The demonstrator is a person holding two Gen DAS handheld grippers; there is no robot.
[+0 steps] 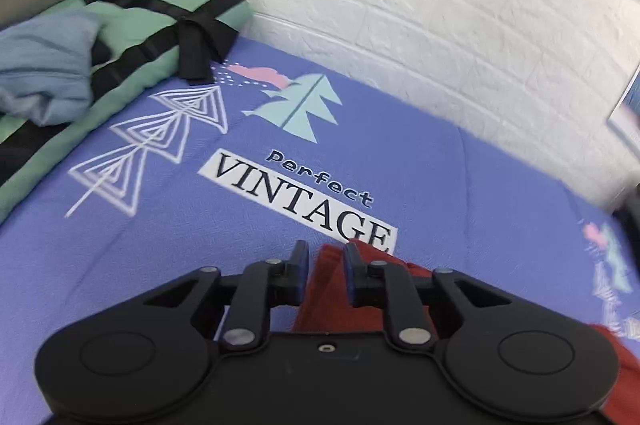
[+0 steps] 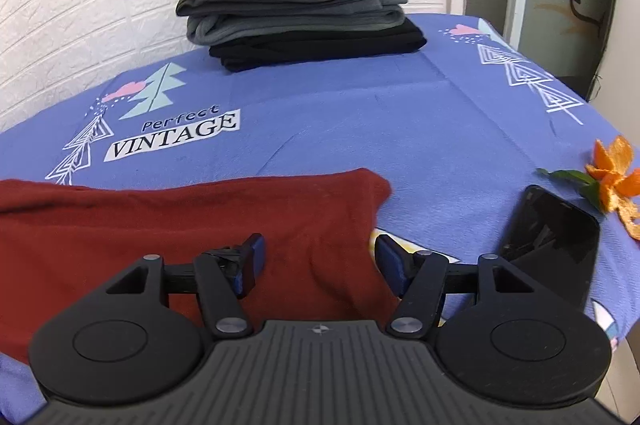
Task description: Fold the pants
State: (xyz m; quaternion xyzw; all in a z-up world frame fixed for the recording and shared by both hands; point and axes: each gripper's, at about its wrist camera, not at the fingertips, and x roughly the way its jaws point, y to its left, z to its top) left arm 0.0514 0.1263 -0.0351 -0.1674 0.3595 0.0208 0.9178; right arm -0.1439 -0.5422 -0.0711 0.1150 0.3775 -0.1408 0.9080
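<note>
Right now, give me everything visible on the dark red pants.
The dark red soft-knit pants lie flat on the blue printed bedsheet, apparently already folded into a broad slab with a rounded far corner. No waistband or hems are visible. The right gripper hangs over their right edge, jaws wide, gripping nothing. In the left wrist view, the left gripper has red cloth between partly open jaws; contact is unclear.

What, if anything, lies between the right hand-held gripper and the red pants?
Nothing visible. The right hand-held gripper hangs open directly over the red pants; the phone lies off to the side.
</note>
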